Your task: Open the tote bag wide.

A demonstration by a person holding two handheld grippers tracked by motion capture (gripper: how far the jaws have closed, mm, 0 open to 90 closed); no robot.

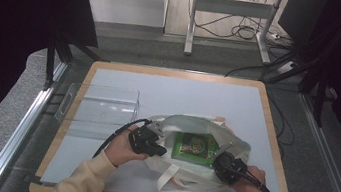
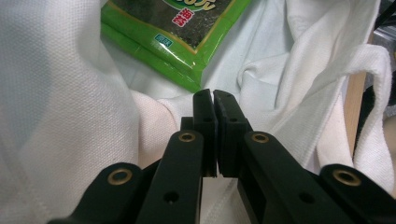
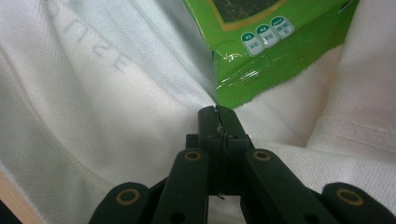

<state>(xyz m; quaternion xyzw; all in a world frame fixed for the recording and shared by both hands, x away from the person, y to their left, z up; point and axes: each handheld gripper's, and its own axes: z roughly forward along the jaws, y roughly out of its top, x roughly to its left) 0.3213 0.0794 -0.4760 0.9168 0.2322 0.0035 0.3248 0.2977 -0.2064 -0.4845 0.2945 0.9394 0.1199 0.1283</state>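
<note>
A white cloth tote bag [image 1: 177, 125] lies on the table with its mouth spread wide. Inside it rests a green snack packet [image 1: 195, 147], also seen as the green packet [image 2: 187, 42] and the packet [image 3: 275, 56] in the gripper views. My left gripper [image 1: 160, 151] is at the bag's left rim, jaws shut on a fold of the white cloth [image 2: 154, 116]. At the right rim my right gripper [image 1: 218, 163] is shut too, with a thin strip of the bag's fabric [image 3: 140, 112] pinched between its pads. Both grippers [image 2: 213, 95] [image 3: 218, 112] point at the packet.
A clear plastic tray [image 1: 68, 99] stands at the table's left, just beyond the left hand. The bag's handles [image 1: 166, 181] trail toward the front edge. The pale blue tabletop [image 1: 194, 94] stretches behind the bag. Cables lie on the floor beyond.
</note>
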